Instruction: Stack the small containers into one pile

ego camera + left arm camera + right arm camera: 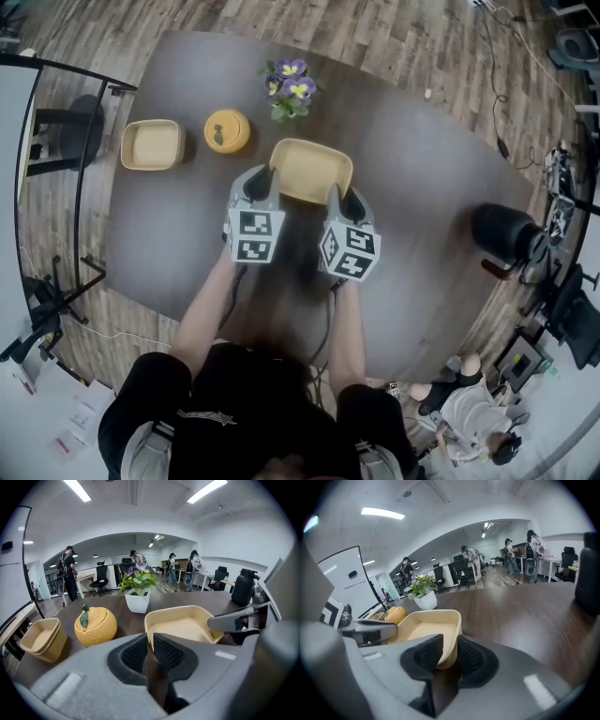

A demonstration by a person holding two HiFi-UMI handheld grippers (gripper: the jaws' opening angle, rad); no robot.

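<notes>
While both tools clamp the tray (314, 167) at mid-table (422, 187), the left gripper (260, 184) pinches its wall at the 8 o'clock corner and the right gripper (347, 199) at the 4 o'clock corner. From the tray, a tub (152, 145) stands well apart at 9 o'clock, a jar (227, 130) at 10 and a plant (291, 89) at 12.

**Counter stock, placed from the potted plant**

- Dark brown wooden counter (422, 169): 1.
- Potted plant, purple and yellow flowers, white pot (289, 89): 1.
- Pale yellow square plastic containers: 2. The wide container (311, 169) is just on the person's side of the plant. The small container (152, 144) is well to its left.
- Yellow orange-shaped lidded jar with a green leaf (227, 130): 1, between the plant and the small container.
- Black jug (506, 232): 1, well to the plant's right.
- Grey hand-held tongs, each with a marker cube: 2, the left tongs (261, 180) and the right tongs (343, 199).
</notes>
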